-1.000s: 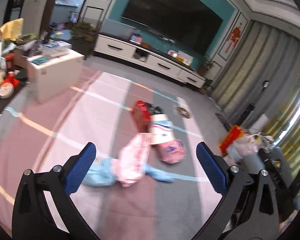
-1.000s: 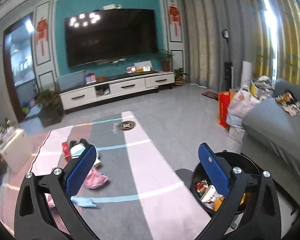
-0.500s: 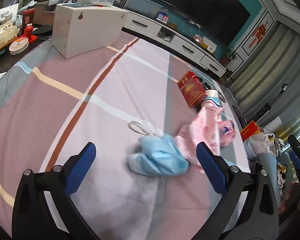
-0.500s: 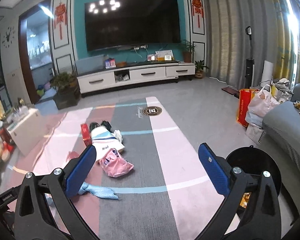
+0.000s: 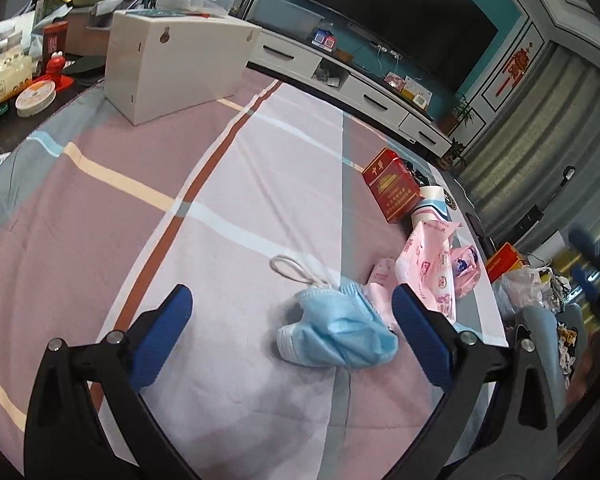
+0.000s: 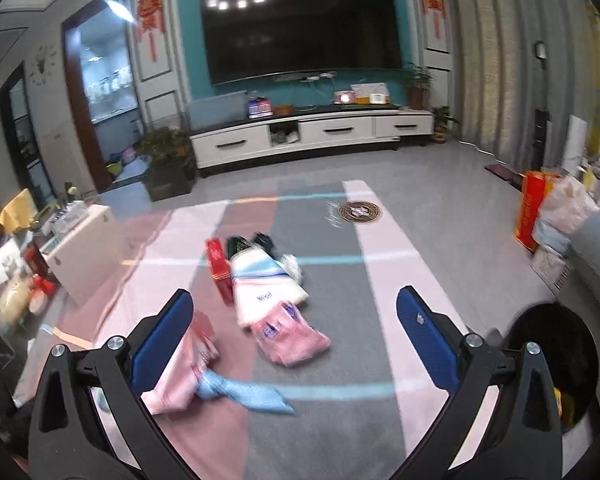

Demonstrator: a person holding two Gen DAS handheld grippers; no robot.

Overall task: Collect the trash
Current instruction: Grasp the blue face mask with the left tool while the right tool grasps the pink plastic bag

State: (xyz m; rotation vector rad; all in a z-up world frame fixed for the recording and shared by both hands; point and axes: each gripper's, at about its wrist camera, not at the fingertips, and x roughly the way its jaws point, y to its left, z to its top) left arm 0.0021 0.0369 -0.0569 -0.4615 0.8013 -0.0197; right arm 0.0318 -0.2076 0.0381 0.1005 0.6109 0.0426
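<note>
The left wrist camera is looking down close over the striped cloth (image 5: 228, 184), toward the blue mask (image 5: 336, 332). The right wrist camera is sitting farther back, facing the television (image 6: 300, 28). Both are taking in the red box (image 5: 392, 188) and pink packets (image 6: 296, 336).

A pale blue face mask (image 5: 336, 330) (white ear loops) lies on the pink, grey and white striped cloth (image 5: 236, 184); beside it are pink wrappers (image 5: 430, 264) and a red-and-gold carton (image 5: 392, 190).
</note>
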